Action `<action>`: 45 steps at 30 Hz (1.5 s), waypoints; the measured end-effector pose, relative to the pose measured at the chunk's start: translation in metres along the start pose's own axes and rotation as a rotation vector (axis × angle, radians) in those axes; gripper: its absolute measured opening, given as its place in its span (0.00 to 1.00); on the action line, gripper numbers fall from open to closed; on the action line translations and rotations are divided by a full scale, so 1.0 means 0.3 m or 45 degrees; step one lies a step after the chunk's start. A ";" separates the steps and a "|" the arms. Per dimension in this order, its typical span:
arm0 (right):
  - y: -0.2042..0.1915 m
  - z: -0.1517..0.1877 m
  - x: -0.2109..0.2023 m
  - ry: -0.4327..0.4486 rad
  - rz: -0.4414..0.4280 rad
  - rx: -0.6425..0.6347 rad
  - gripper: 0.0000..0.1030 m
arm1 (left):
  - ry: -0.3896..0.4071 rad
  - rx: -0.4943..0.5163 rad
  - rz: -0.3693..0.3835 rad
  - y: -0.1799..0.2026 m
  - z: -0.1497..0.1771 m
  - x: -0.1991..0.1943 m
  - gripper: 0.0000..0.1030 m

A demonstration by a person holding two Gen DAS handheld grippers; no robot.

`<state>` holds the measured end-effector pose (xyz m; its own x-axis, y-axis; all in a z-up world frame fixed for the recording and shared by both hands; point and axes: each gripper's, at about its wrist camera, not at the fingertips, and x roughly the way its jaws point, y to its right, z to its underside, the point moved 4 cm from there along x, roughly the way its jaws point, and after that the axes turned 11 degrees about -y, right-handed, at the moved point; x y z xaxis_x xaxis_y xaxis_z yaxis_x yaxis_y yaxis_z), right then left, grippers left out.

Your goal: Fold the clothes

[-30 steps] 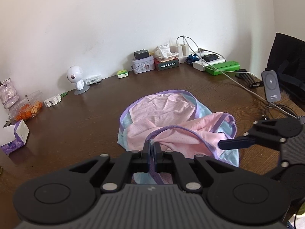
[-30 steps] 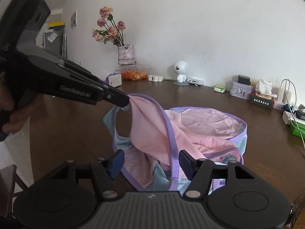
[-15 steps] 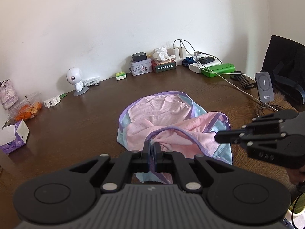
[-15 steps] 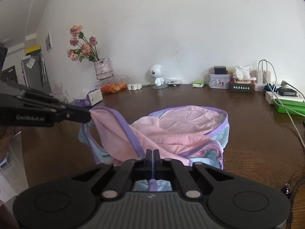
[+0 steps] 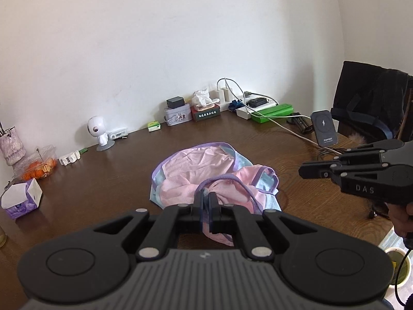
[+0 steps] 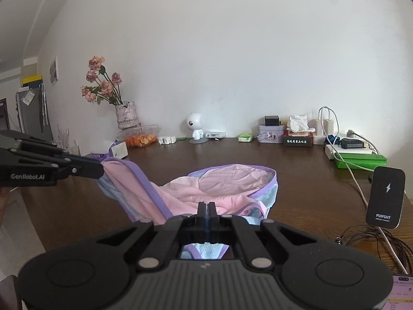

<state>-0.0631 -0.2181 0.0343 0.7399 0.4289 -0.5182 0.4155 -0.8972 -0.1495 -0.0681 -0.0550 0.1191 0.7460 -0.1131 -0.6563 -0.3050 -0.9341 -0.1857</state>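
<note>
Left wrist view: left gripper (image 5: 206, 196) pinches garment's (image 5: 206, 165) purple edge over table (image 5: 103, 180)

Along the wall of the dark wooden table (image 6: 296, 170) stand a vase of dried roses (image 6: 125, 115), a white robot figurine (image 6: 195, 128), a tissue box (image 6: 297, 139) and a green box (image 6: 361, 160); a black wireless charger (image 6: 386, 197) stands nearer.
</note>
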 end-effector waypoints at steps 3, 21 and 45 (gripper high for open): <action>0.010 0.007 -0.007 -0.004 0.021 0.007 0.00 | -0.025 0.000 -0.008 0.003 0.014 0.038 0.03; 0.073 0.042 0.207 -0.183 0.238 -0.004 0.00 | -0.130 -0.019 0.000 -0.094 0.062 0.238 0.03; -0.119 0.079 0.217 -0.292 0.143 -0.330 0.29 | -0.245 -0.002 0.090 -0.140 0.195 0.291 0.33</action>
<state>-0.0424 -0.1606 -0.0141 0.6627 0.2684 -0.6991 0.4805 -0.8685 0.1220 -0.0249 -0.0059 0.0270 0.5960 -0.1121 -0.7951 -0.3515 -0.9267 -0.1328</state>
